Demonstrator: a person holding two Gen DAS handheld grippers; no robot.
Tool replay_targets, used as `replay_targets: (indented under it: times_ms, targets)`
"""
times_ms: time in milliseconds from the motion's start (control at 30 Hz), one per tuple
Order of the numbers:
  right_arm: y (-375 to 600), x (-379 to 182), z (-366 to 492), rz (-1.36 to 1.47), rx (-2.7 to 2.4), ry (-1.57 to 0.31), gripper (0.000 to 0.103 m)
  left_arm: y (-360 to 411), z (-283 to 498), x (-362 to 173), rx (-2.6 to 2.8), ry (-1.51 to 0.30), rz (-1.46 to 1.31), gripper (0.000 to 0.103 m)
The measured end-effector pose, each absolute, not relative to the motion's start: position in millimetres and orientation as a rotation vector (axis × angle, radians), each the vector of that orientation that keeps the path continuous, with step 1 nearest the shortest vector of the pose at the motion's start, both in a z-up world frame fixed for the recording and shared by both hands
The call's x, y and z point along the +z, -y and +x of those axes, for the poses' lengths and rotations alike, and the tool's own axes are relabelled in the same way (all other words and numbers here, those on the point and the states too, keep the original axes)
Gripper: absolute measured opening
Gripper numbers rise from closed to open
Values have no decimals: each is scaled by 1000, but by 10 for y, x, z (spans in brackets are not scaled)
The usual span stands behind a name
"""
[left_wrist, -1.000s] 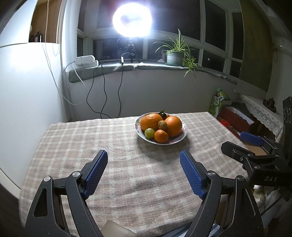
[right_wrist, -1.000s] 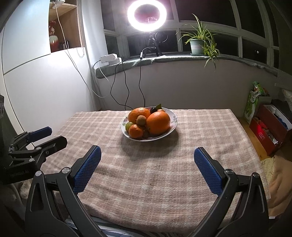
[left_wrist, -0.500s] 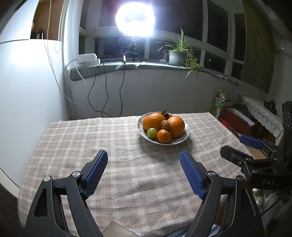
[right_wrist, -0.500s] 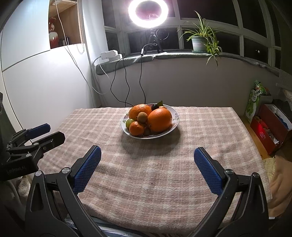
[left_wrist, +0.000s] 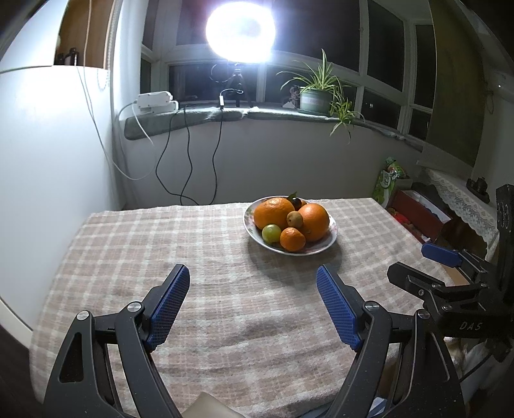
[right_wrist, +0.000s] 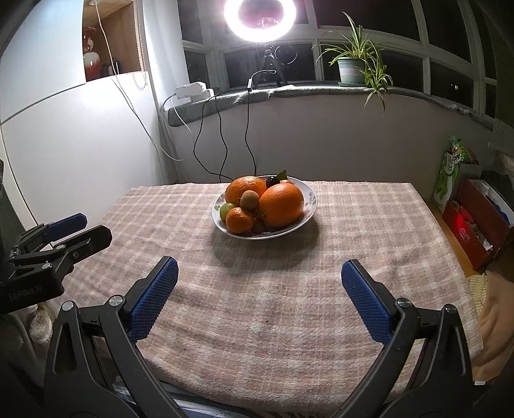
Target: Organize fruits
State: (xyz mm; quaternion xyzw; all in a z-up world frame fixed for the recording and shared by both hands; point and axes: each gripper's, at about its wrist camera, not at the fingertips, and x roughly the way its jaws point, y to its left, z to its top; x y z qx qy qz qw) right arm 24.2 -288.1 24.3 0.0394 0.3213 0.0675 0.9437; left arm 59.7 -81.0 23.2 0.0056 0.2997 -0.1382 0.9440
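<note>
A white plate (left_wrist: 331, 239) (right_wrist: 308, 205) near the table's far edge holds piled fruit: two big oranges (left_wrist: 314, 222) (right_wrist: 281, 204), a small mandarin (left_wrist: 292, 239) (right_wrist: 239, 220), a green fruit (left_wrist: 271, 233) (right_wrist: 226, 209), a brown kiwi (left_wrist: 294, 219) (right_wrist: 250, 199) and a dark fruit with a leaf (left_wrist: 296, 202) (right_wrist: 273, 181). My left gripper (left_wrist: 253, 302) hangs open over the near cloth, nothing between its blue pads. My right gripper (right_wrist: 259, 292) is open too, well short of the plate. Each gripper shows at the edge of the other's view.
A checked cloth (left_wrist: 208, 257) covers the table. Behind it are a wall, cables (left_wrist: 189, 151), a sill with a ring light (right_wrist: 260, 19) and a potted plant (right_wrist: 351, 69). Boxes and bags (right_wrist: 475, 222) stand on the floor to the right.
Both grippers have drifted slightly forward and upward, so the plate sits a little differently in each view. Both stay open and the fruit has not moved.
</note>
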Motion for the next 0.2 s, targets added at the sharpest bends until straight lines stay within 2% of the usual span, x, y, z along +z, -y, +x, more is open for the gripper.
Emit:
replay_targets:
  times_ms: [200]
  targets:
    - [2893, 201, 265, 88, 136, -661, 103, 817, 648, 197, -285, -621, 11, 82]
